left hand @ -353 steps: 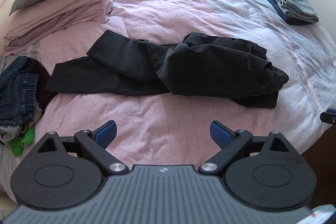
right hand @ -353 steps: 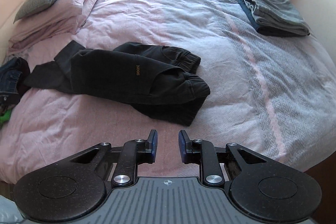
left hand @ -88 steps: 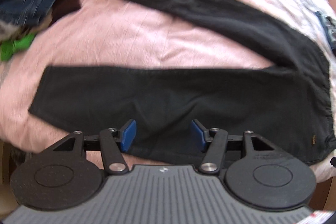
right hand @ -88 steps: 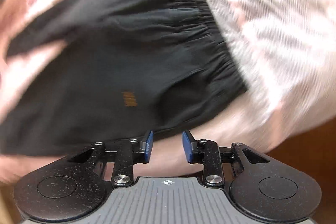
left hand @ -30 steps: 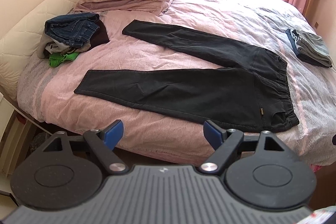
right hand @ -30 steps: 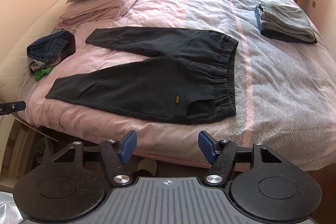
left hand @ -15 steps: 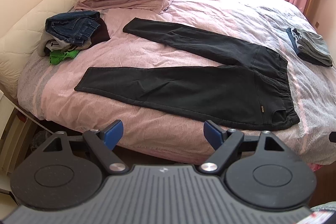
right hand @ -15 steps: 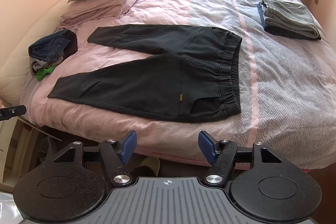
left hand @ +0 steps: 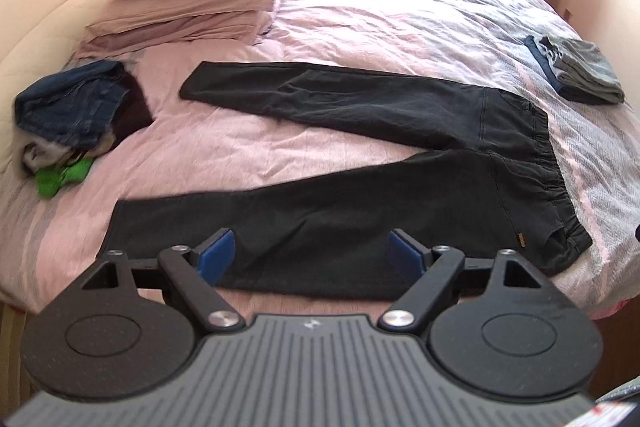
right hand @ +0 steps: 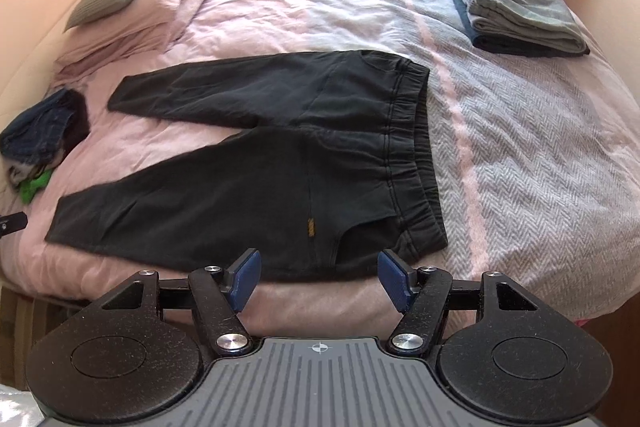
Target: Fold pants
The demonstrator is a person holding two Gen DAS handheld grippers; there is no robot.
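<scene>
the black pants (left hand: pixel 360 187) lie spread flat on the pink bed (left hand: pixel 240 155), soft and floppy i'd judge, so with my left gripper (left hand: pixel 312 255) and right gripper (right hand: pixel 318 277) both wide and empty i'd pinch the near leg's edge and waistband.

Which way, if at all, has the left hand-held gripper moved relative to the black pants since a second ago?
Yes. The left hand-held gripper has closed in on the black pants: its open jaws now overlap the near leg, where before they framed the bed edge.
</scene>
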